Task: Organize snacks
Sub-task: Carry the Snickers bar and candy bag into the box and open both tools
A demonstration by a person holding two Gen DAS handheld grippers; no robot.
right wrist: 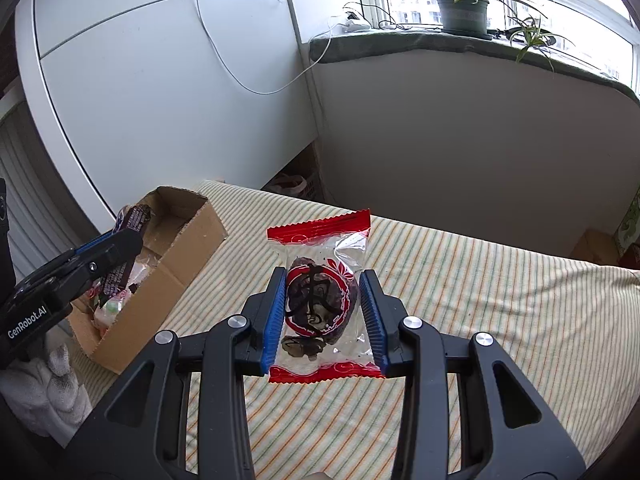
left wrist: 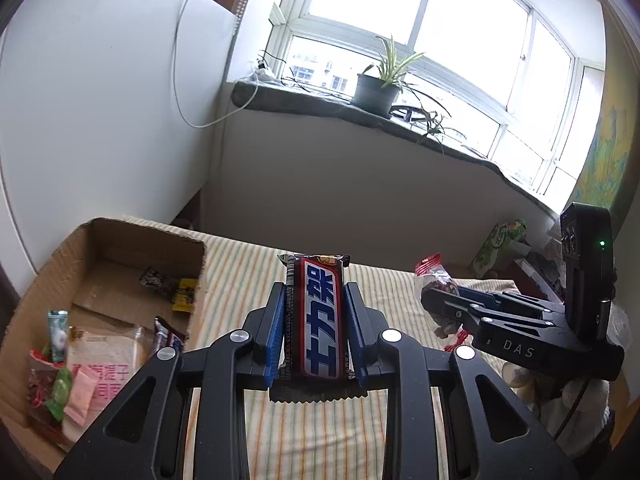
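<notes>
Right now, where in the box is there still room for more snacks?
The cardboard box is bare across its far middle floor, between the back wall and the small dark wrappers. Its near end is crowded with piled packets.

The chocolate bar (left wrist: 316, 316) stood upright between the fingers of the left gripper (left wrist: 316, 320), above the striped bedcover (left wrist: 320, 432). To that gripper's left sat the cardboard box (left wrist: 108, 236) with snacks inside. To its right, the right gripper (right wrist: 325, 312) held the clear snack packet (right wrist: 324, 300). Beyond both, a potted plant (left wrist: 378, 88) stood on the windowsill (left wrist: 304, 100).
</notes>
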